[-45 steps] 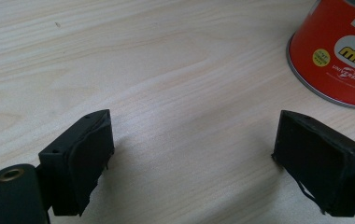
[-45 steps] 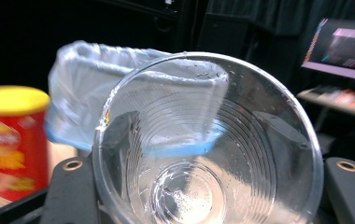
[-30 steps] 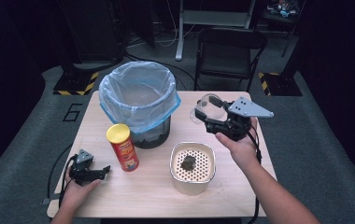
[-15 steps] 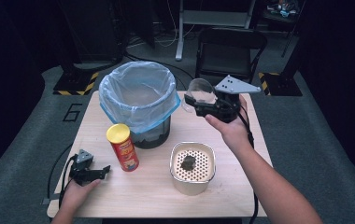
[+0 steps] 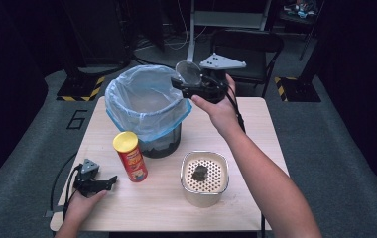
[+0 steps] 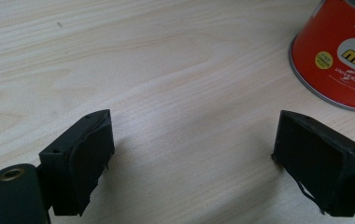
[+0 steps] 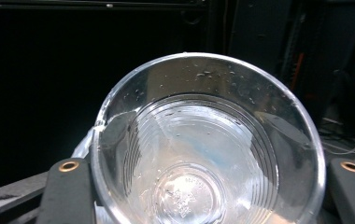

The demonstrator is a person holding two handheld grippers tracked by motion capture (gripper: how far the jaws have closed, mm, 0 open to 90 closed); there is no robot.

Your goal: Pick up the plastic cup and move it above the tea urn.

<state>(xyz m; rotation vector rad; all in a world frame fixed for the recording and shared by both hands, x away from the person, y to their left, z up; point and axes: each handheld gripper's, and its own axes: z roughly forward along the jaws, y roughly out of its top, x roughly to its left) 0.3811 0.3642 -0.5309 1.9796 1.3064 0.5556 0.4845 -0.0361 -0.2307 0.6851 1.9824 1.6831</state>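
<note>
High view: we see the right tool (image 5: pixel 192 85) raised above the tabletop (image 5: pixel 256 129), clamped on a clear plastic cup (image 5: pixel 188 73) beside the rim of the lined bin (image 5: pixel 144 106). In the right gripper view the cup (image 7: pixel 208 144) sits between the jaws, its mouth facing the camera, droplets inside. The left tool (image 5: pixel 106 183) rests low on the tabletop, jaws spread wide on bare wood (image 6: pixel 166 84). Just ahead and to its right stands the red can (image 5: pixel 130 156). Well below the right tool sits a perforated container (image 5: pixel 204 178) holding a dark lump (image 5: pixel 199 172).
</note>
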